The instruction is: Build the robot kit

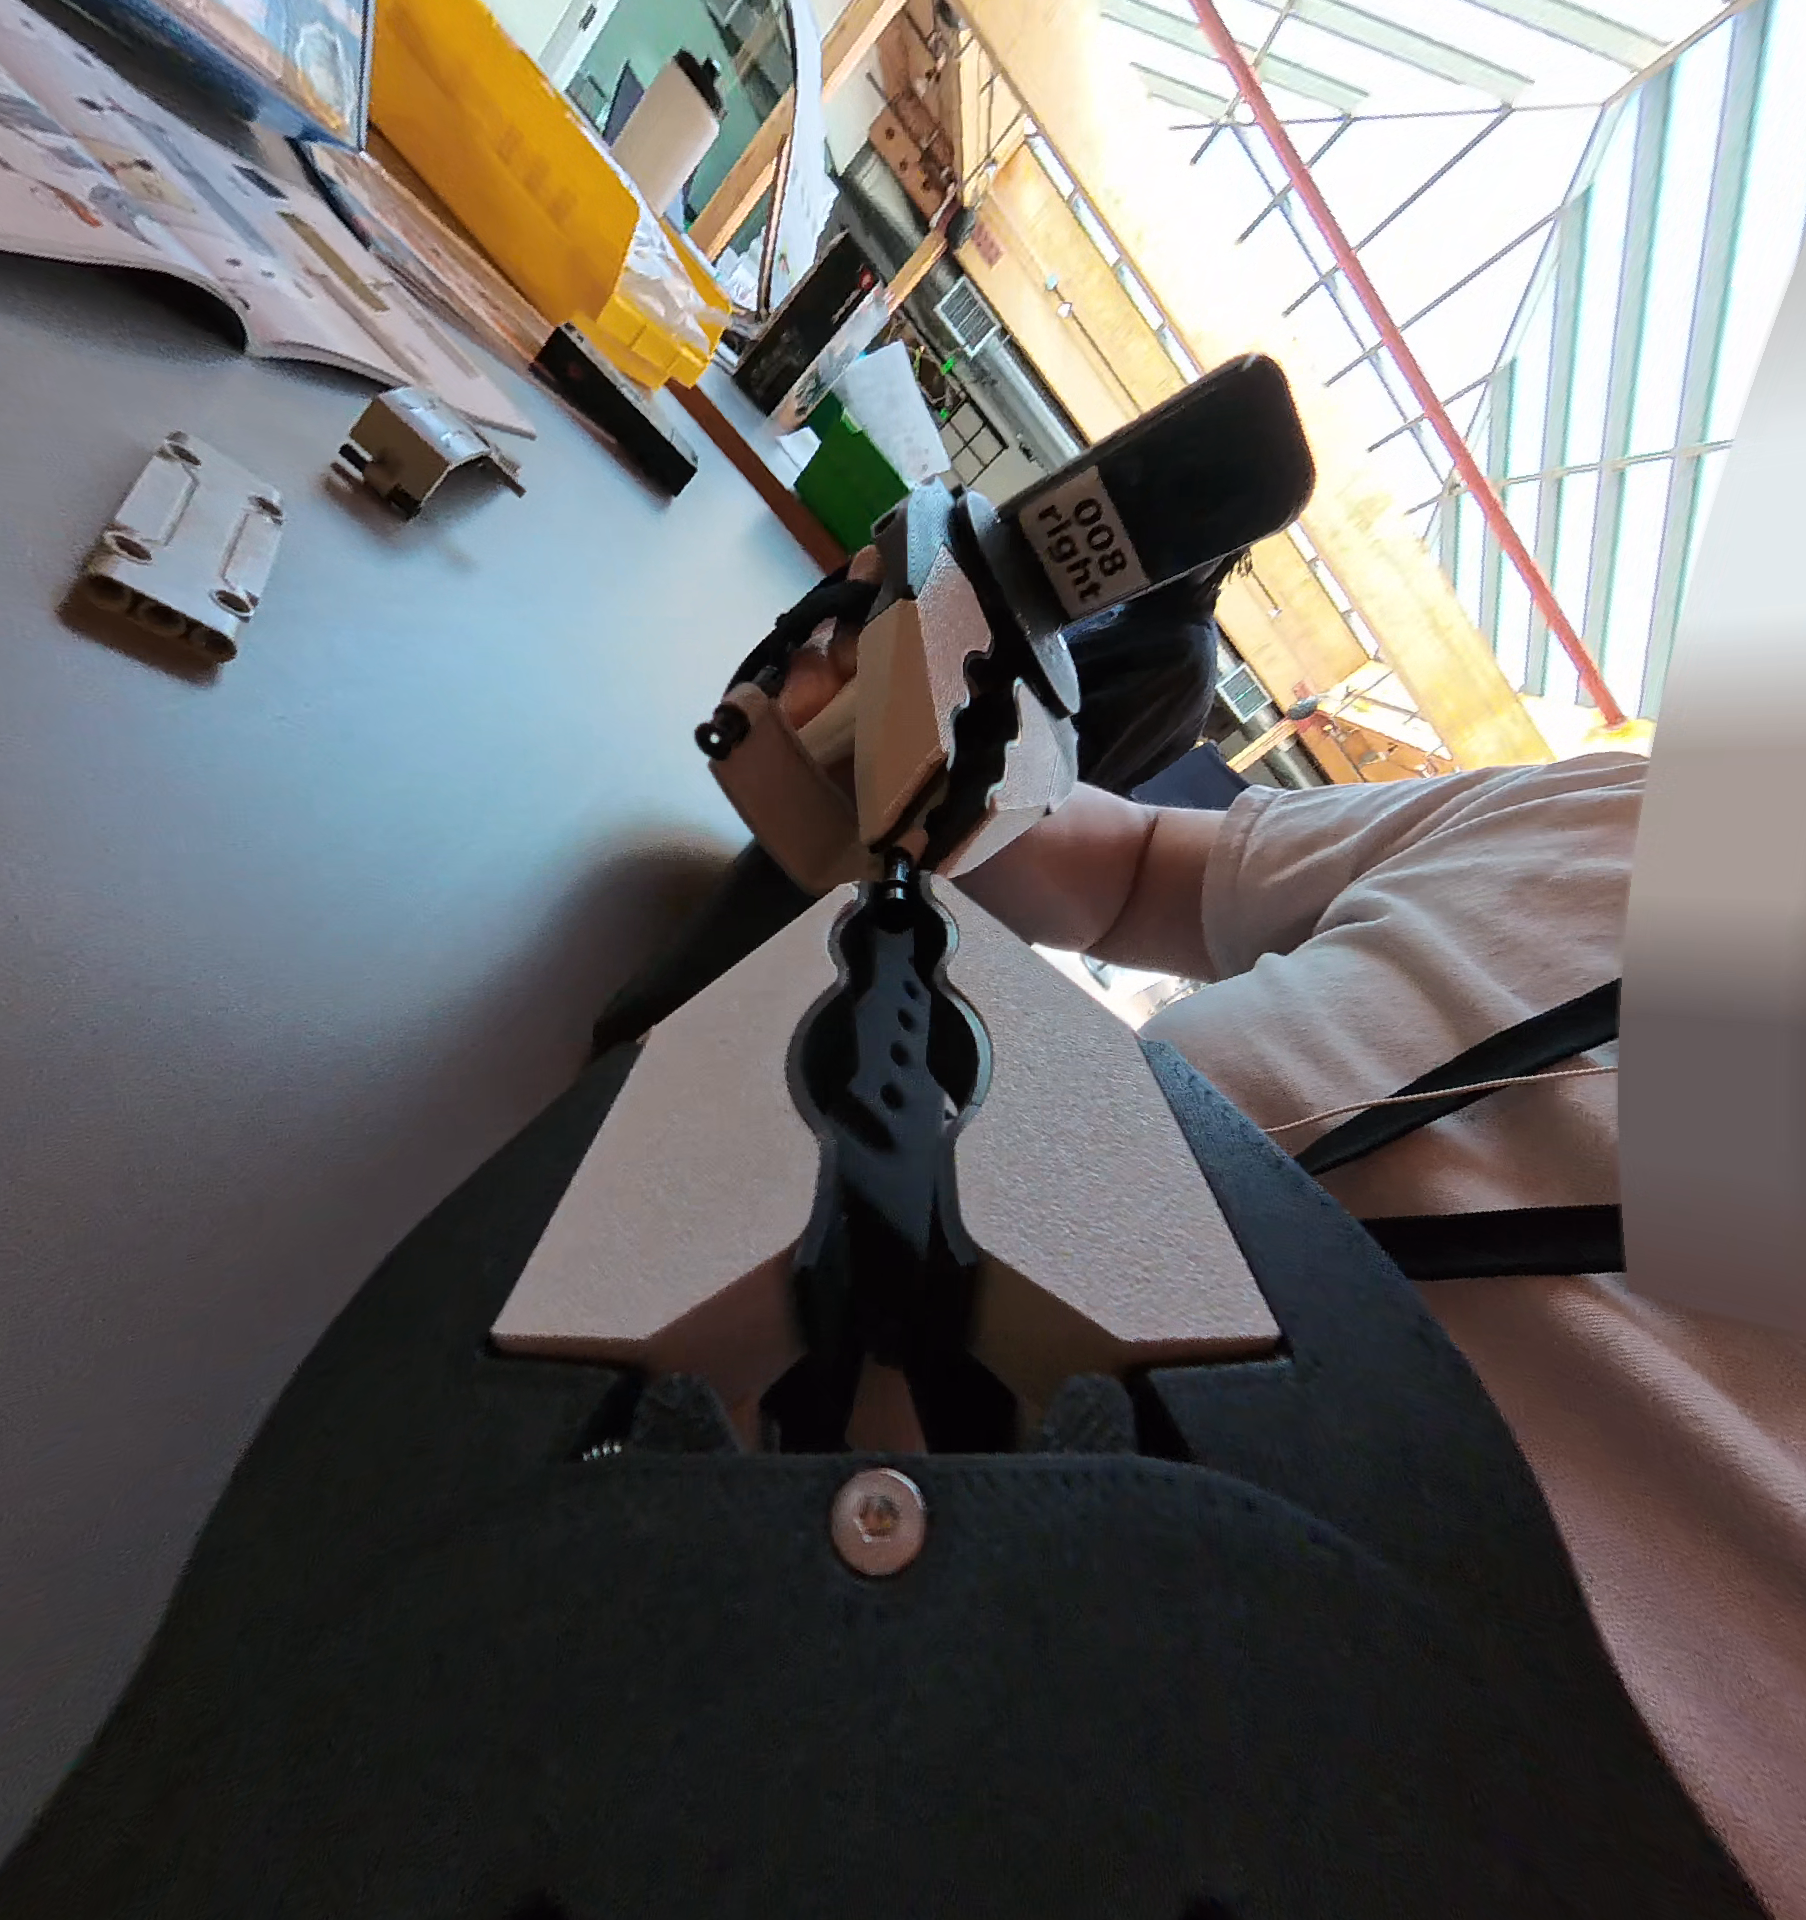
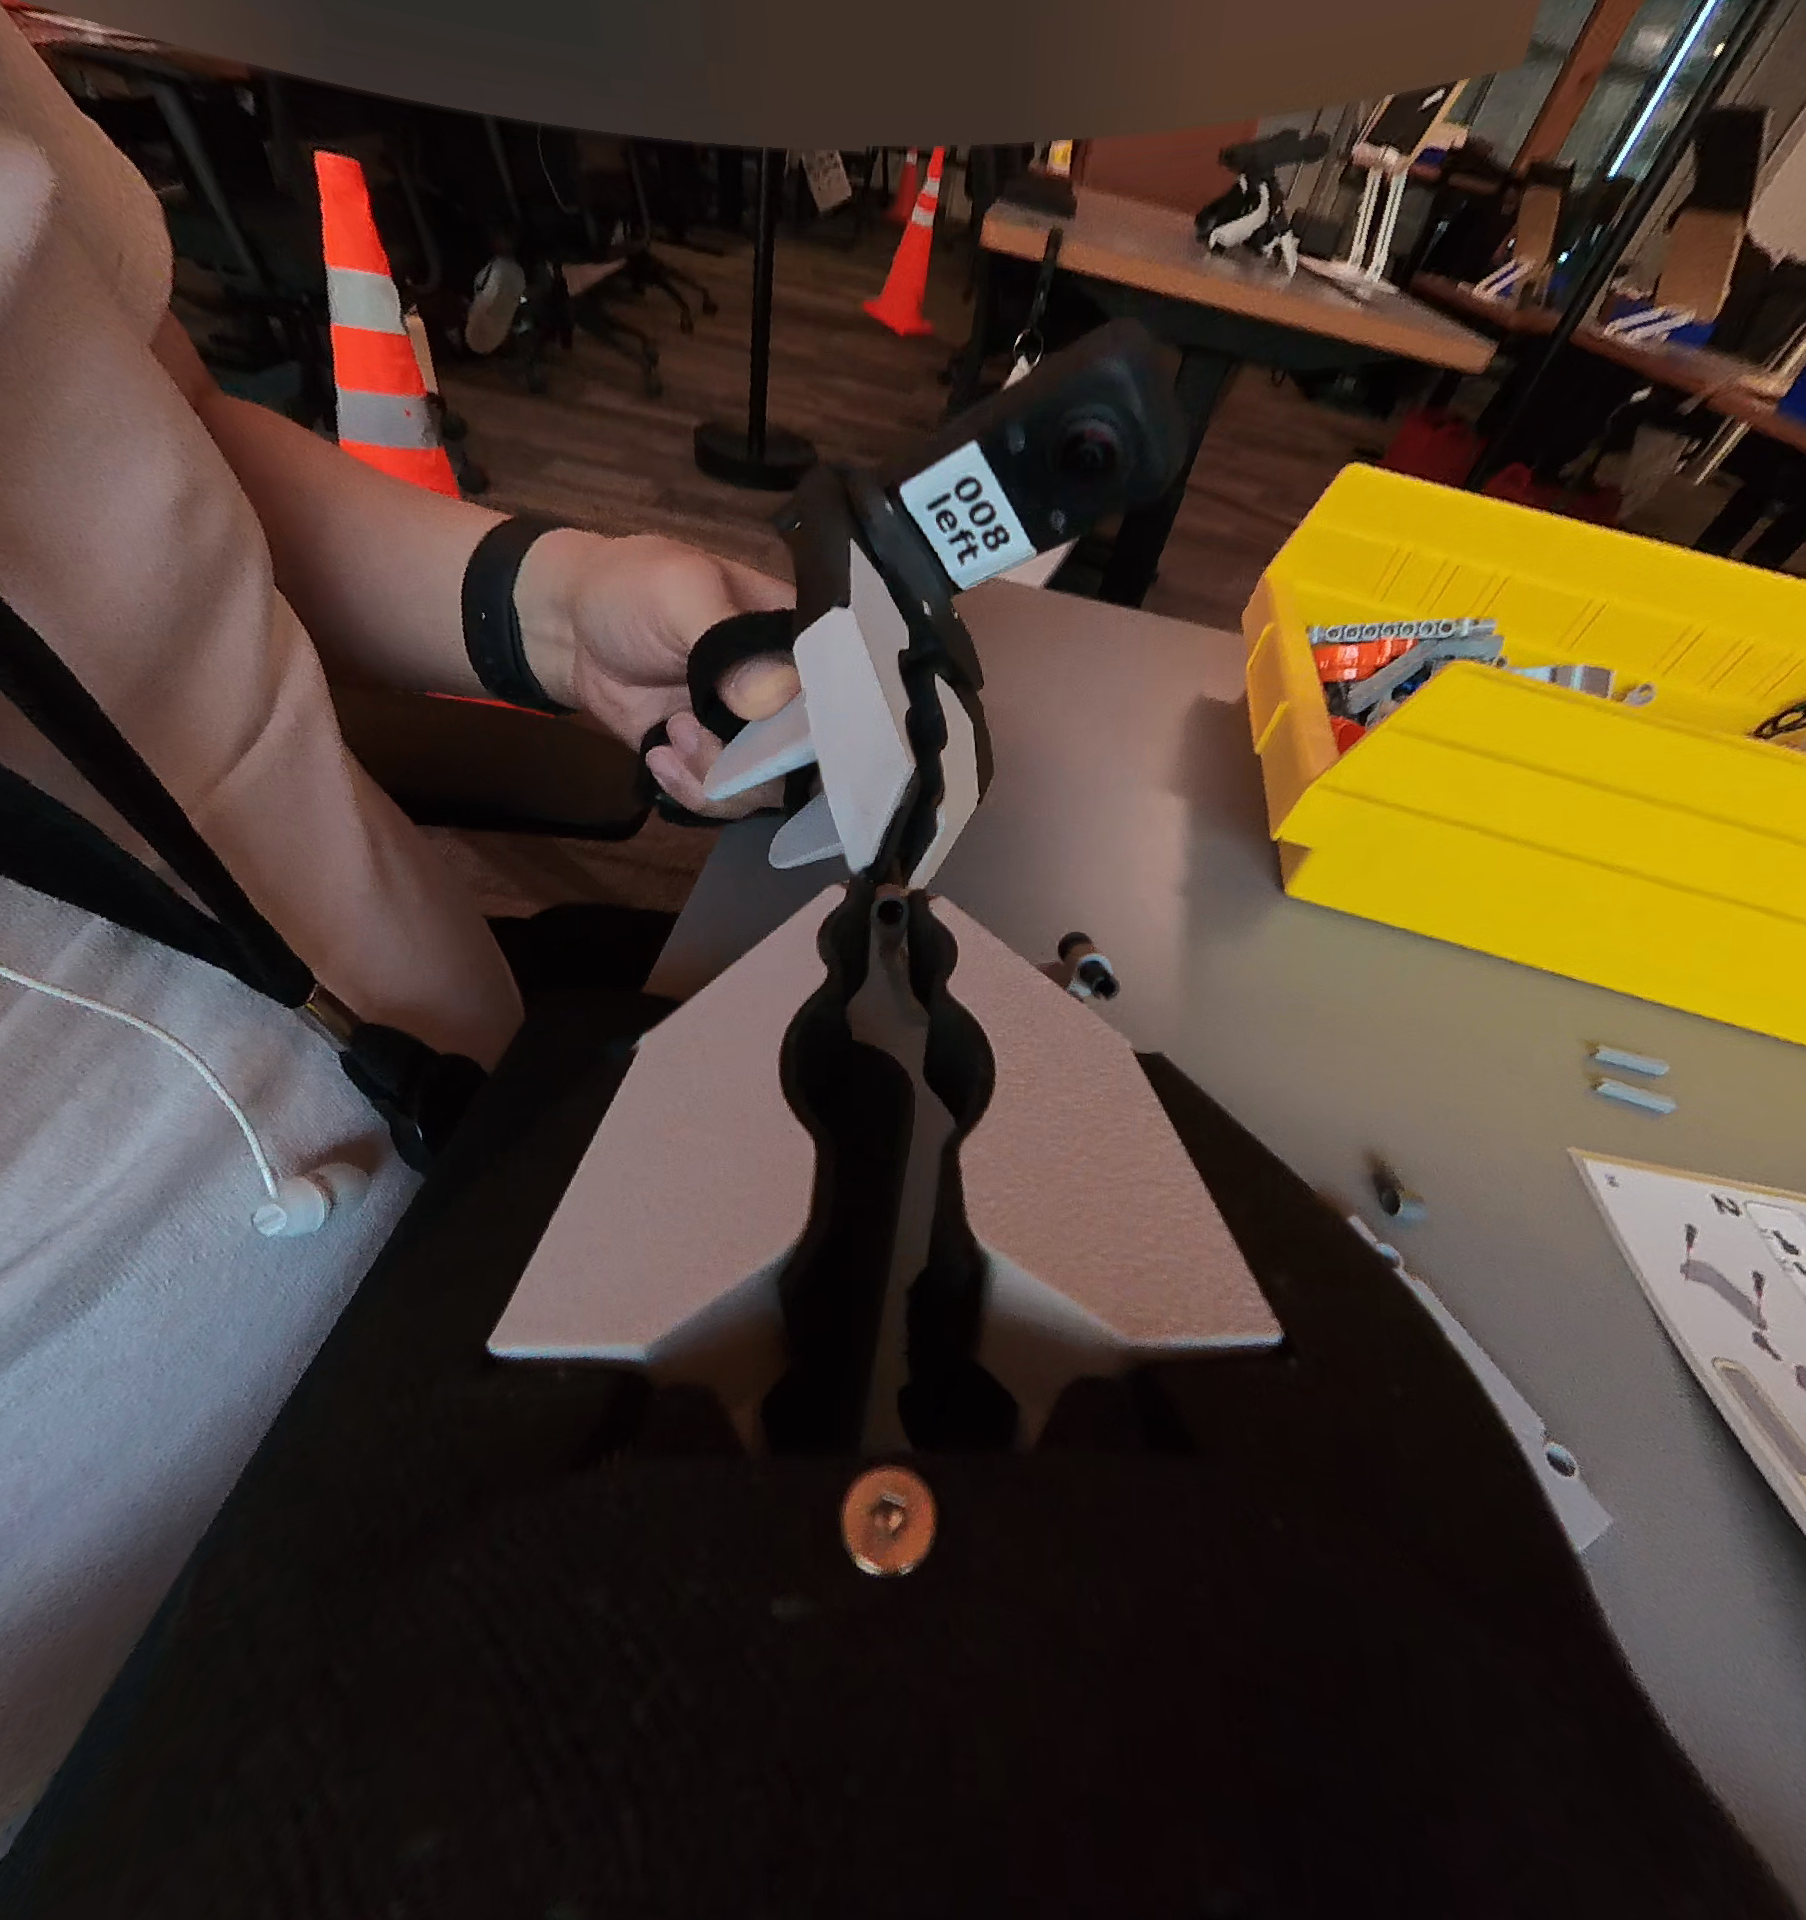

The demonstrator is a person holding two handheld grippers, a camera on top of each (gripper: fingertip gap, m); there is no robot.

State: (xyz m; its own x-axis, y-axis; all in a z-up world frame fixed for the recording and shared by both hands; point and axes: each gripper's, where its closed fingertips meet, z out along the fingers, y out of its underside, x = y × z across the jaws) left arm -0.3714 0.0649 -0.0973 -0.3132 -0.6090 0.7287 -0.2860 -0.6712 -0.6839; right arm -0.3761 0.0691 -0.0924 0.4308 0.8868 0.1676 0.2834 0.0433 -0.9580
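Black beam: a long black plastic beam with a row of holes (image 1: 894, 1049) lies lengthwise between the fingers of your left tool (image 1: 894, 925), its far end reaching the tips.
Left tool: nearly closed, clamped on that beam along its long axis.
Pin: a small black plastic pin (image 1: 894, 881) sits at the beam's far end, in line with it.
Right tool: your right tool (image 2: 891, 904) is drawn almost closed and seems to pinch the pin at its very tips. How firmly, I cannot tell.
Relation: both tools meet tip to tip above the near edge of the grey worktop (image 1: 255, 831), the right angled down onto the left, pin and beam on one axis.
Loose parts: a flat grey panel with holes (image 1: 177, 545) and a curved grey piece (image 1: 416, 452) lie well apart from the tools, near an open printed booklet (image 1: 151, 208).
Far edge: yellow plastic bins (image 2: 1553, 790) stand there, with two short grey pegs (image 2: 1631, 1081) just before them.
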